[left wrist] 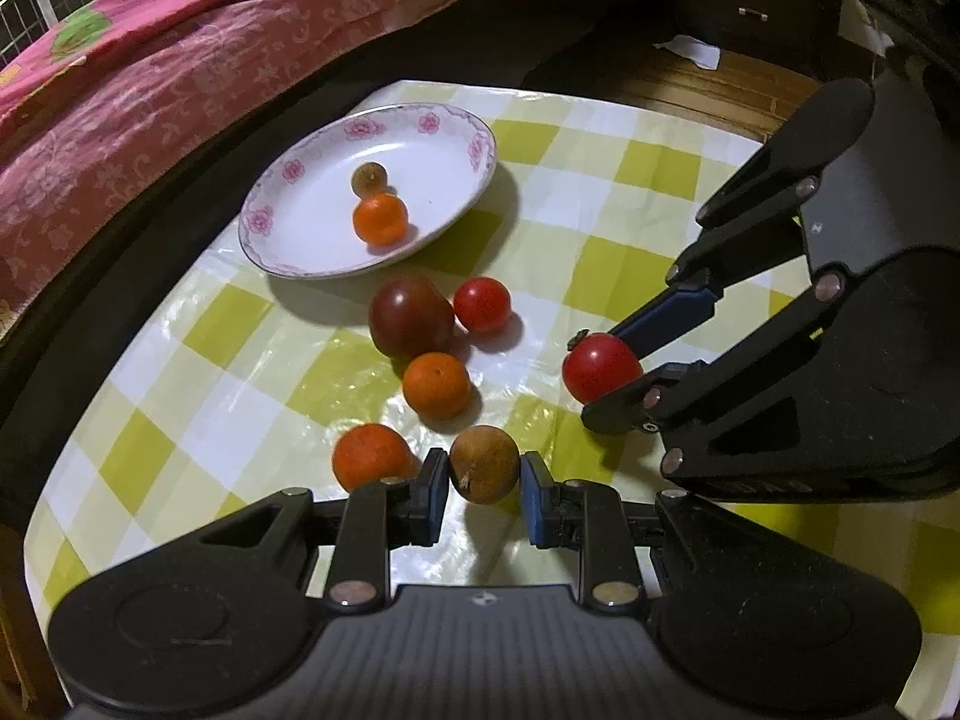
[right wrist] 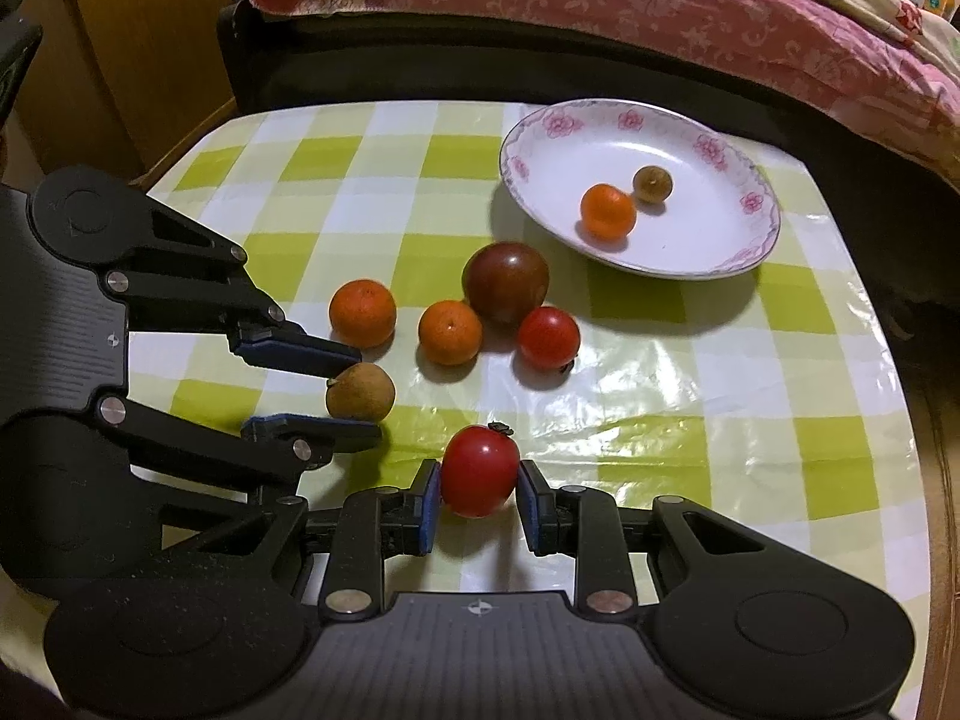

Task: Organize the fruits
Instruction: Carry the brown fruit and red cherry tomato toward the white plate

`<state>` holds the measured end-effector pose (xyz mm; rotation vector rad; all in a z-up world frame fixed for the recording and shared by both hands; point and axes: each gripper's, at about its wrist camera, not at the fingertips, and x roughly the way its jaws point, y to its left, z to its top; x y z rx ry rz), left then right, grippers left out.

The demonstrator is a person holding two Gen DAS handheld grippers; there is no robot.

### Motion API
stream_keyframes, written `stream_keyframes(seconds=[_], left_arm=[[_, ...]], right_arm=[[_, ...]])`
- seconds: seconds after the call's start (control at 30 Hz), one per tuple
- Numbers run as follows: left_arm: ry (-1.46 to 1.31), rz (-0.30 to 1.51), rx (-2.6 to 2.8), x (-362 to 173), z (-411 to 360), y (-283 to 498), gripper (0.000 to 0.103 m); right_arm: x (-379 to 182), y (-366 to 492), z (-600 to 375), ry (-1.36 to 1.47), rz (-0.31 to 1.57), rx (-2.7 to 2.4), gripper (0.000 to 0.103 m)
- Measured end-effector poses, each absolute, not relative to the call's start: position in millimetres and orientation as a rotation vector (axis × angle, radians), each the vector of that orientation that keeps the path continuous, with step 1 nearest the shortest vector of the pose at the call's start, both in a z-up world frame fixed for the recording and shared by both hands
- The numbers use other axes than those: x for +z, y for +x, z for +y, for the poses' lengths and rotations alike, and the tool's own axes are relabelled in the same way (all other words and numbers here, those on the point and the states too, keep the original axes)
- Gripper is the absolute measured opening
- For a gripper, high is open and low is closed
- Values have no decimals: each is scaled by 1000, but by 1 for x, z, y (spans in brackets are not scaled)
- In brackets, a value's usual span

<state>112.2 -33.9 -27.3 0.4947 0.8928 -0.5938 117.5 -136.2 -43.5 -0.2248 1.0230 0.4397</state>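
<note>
Left wrist view, worktop (left wrist: pixel 600 138): carried loose fruit beside the plate.
Plate (left wrist: pixel 300 252): collection point, held two fruits.
Right tongs (left wrist: pixel 606 375): clamped on red tomato (left wrist: pixel 600 366), ready for transfer.
Left tongs (left wrist: pixel 483 477): apart, straddling brown fruit (left wrist: pixel 483 462).

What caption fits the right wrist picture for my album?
Right gripper around a red tomato, left gripper around a brown fruit, plate waiting behind.
</note>
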Motion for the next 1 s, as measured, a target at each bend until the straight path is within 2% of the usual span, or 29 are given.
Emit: stream_keyframes(seconds=[0.63, 1.0], left_arm=[[446, 802, -492, 1, -42, 166, 34], [404, 793, -436, -2, -53, 205, 34]], right_arm=[[-10, 155, -148, -174, 905, 352, 24], [-7, 193, -161, -107, 878, 282, 25]])
